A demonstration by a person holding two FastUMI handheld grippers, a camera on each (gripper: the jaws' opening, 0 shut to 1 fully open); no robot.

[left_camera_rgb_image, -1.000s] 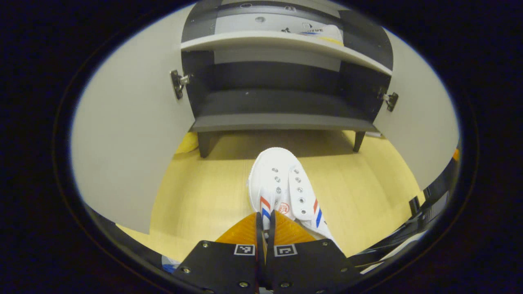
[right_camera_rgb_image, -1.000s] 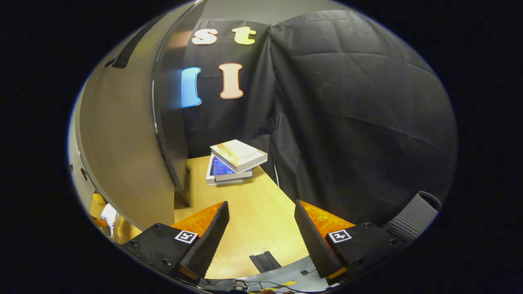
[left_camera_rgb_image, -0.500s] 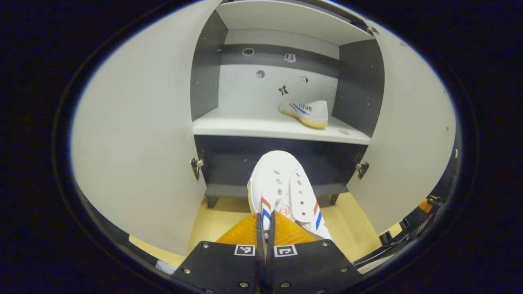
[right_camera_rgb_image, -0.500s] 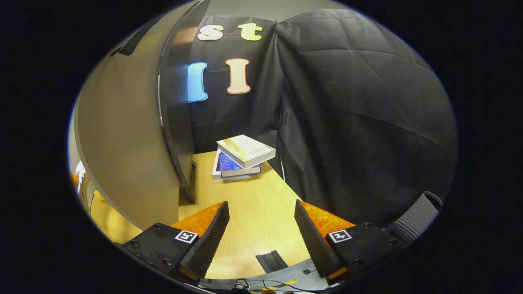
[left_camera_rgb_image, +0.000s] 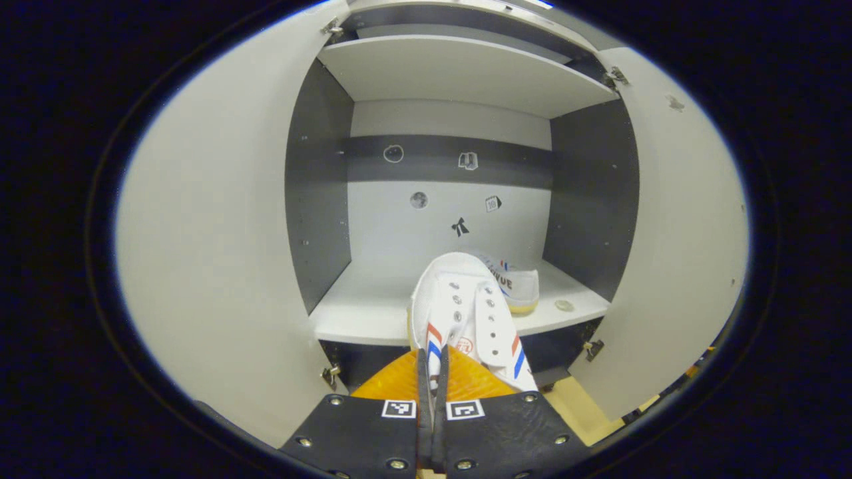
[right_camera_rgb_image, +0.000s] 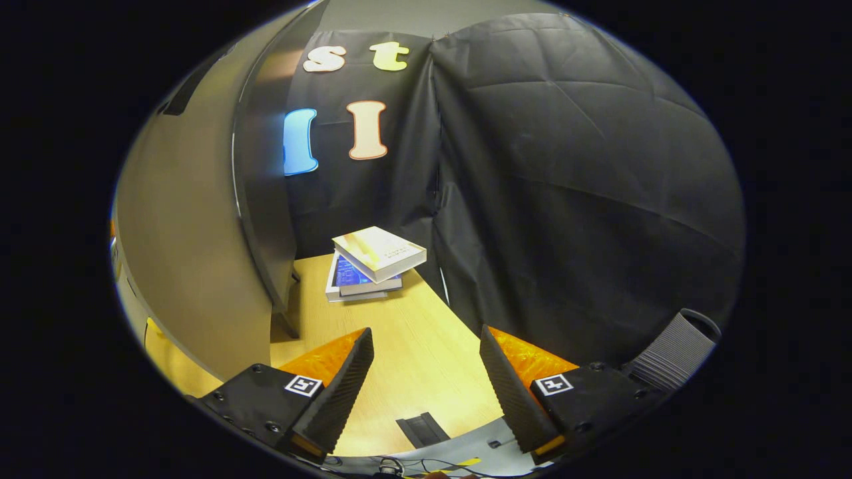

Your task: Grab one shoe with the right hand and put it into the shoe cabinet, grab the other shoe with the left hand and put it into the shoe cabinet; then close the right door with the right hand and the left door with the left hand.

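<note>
left gripper [left_camera_rgb_image: 432, 372], clamped on the second shoe [left_camera_rgb_image: 466, 313], has risen to the cabinet shelf [left_camera_rgb_image: 359, 313]; right gripper [right_camera_rgb_image: 426, 372] gapes idle.

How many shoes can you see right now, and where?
2. One white shoe is clamped in the left gripper in front of the cabinet's middle shelf; the other shoe sits on that shelf's right side, partly hidden behind it.

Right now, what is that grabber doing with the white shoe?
The left gripper is shut on a white shoe and holds it up in front of the shoe cabinet's middle shelf. The other shoe already sits on that shelf, toward the right. Both cabinet doors are open. The right gripper is open and empty, over the wooden floor near some stacked books.
</note>
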